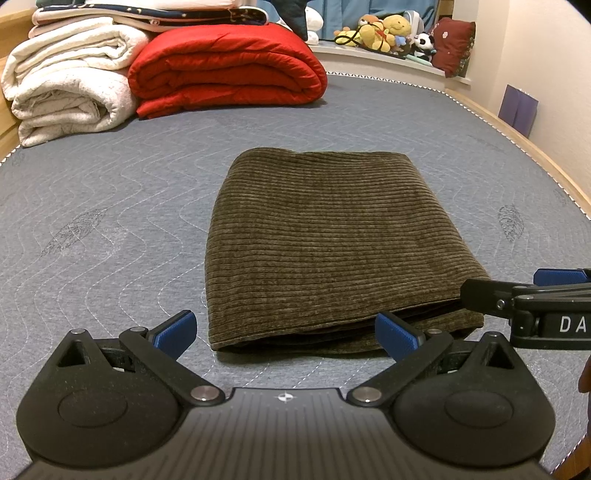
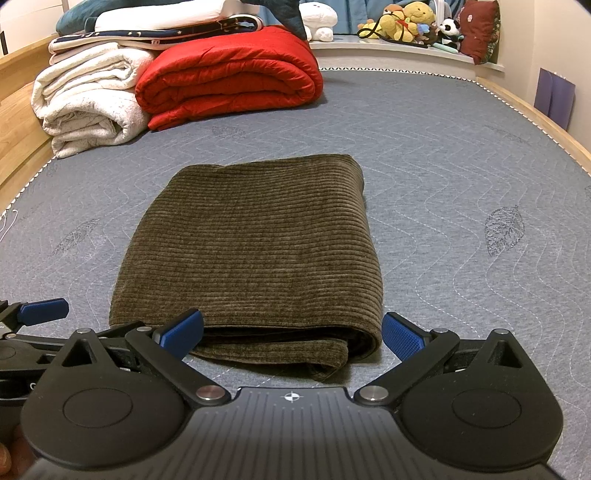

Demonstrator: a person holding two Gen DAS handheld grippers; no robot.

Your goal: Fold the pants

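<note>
The left claw [image 1: 286, 334] stands wide open and grips nothing, its blue pads [image 1: 176, 329] spread just short of the near edge of the folded pants [image 1: 332, 236]. The right claw [image 2: 291, 334] is likewise spread wide and empty, its pads straddling the near right corner of the pants without closing on the cloth. In the left wrist view the right claw's fingers come in just beside that same corner. The pants, of olive-brown corduroy, lie folded into a flat rectangle on the grey quilted mattress [image 2: 461, 166], their layered edges facing the claws. Well beyond the pants, at the far left of the bed, sit a rolled red comforter [image 1: 225, 70] and, beside it, folded white blankets [image 1: 70, 81]. Farther off, right of the comforter, stuffed toys [image 2: 410, 18] crowd a ledge.
</note>
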